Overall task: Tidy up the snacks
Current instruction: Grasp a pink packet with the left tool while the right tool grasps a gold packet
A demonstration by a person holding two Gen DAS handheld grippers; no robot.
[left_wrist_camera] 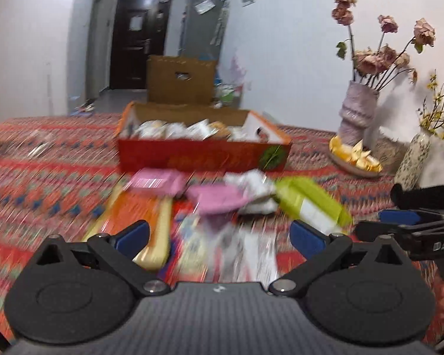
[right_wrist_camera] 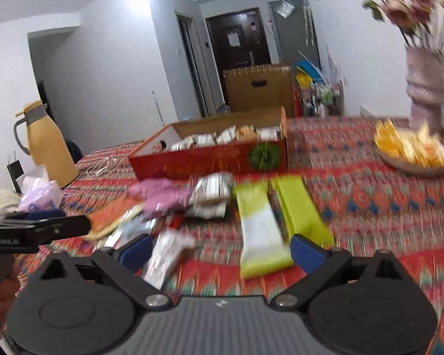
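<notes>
Patterned woven cloth bears crinkly, blurred packets; both hand-held grippers gape empty.

Patterned red tablecloth carries: red snack box, loose packets (blurred), fruit plate, vases, yellow jug.

Snack packets: smeared by motion ahead of the left claw, print unreadable.
Red box: contents too blurred to name, beyond the right claw.
Dried flowers: cut off by the upper right edge.
Plate: yellow pieces, kind unclear.
</notes>
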